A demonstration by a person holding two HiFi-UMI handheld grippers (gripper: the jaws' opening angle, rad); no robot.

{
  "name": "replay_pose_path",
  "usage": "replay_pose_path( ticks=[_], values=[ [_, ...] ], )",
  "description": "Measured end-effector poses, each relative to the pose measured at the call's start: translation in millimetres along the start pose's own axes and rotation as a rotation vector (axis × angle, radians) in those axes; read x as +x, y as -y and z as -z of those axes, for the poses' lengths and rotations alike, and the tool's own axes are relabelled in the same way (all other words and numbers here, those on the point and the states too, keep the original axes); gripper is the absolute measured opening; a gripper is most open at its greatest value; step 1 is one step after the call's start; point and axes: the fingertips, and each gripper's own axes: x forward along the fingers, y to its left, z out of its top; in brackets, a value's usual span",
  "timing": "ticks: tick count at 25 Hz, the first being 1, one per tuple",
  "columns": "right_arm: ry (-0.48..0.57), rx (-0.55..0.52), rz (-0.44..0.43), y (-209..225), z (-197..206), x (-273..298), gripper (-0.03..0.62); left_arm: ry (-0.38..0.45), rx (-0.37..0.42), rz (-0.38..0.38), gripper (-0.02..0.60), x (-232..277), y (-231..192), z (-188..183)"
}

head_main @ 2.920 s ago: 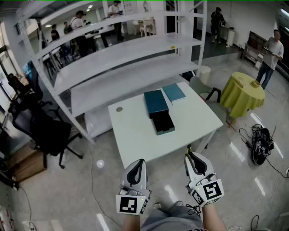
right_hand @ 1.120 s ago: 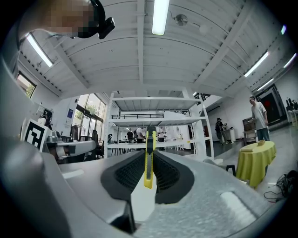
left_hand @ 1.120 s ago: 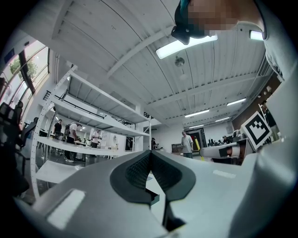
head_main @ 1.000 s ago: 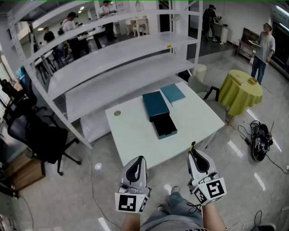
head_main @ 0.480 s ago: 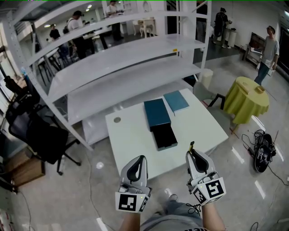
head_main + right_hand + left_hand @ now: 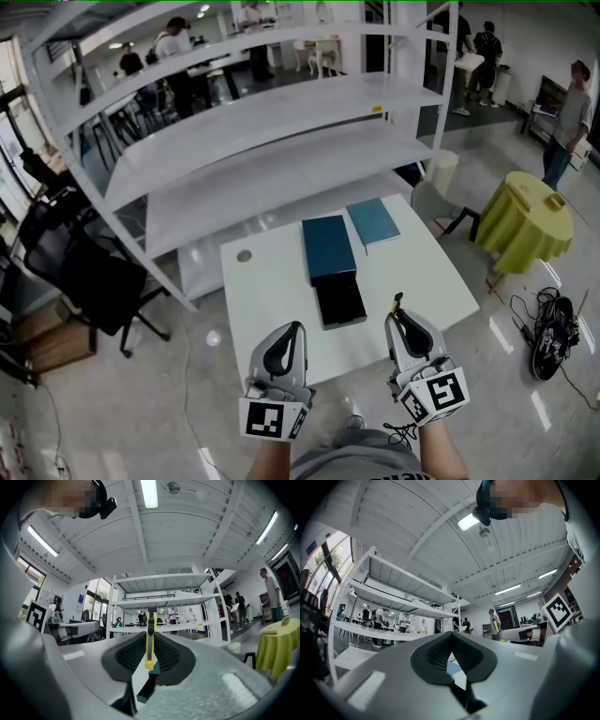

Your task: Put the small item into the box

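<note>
My right gripper (image 6: pixel 400 317) is shut on a yellow utility knife (image 6: pixel 150 639); its tip (image 6: pixel 397 302) pokes up past the jaws, over the near edge of the white table (image 6: pixel 272 286). Beside it, my left gripper (image 6: pixel 287 336) is shut with nothing between its jaws, which also meet in the left gripper view (image 6: pixel 451 645). On the table lies an open black box (image 6: pixel 338 301), touching a dark teal lid (image 6: pixel 328 247). A lighter teal box (image 6: pixel 373 222) lies to the right of that lid. Both grippers are short of the table.
A small round disc (image 6: pixel 245 255) lies at the table's far left corner. White metal shelving (image 6: pixel 253 141) stands behind the table. A black office chair (image 6: pixel 80 262) is at left; a yellow-draped round table (image 6: pixel 525 220) and cables (image 6: pixel 548 328) are at right. People stand in the background.
The view has shifted: the table and boxes have drawn nearer to me and sit more centred. Both grippers keep the same pose, the right still holding the knife.
</note>
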Motion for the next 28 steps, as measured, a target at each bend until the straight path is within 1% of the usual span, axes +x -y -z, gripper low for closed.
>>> replay_pose_path(
  ticks=[8, 12, 17, 22, 28],
  values=[
    [-0.004, 0.009, -0.063, 22, 4, 15, 0.054, -0.001, 0.011, -0.047, 0.012, 23, 9, 7],
    [-0.007, 0.026, -0.077, 31, 7, 18, 0.052, -0.011, 0.012, -0.054, 0.012, 28, 16, 11],
    [-0.013, 0.045, -0.09, 35, 11, 25, 0.052, -0.02, 0.016, -0.066, 0.012, 35, 13, 12],
    [-0.033, 0.056, -0.096, 37, 17, 39, 0.052, -0.028, 0.013, -0.06, 0.012, 47, 5, 16],
    [-0.095, 0.077, -0.105, 36, 34, 62, 0.054, -0.031, 0.021, -0.031, 0.012, 63, -4, 17]
  ],
)
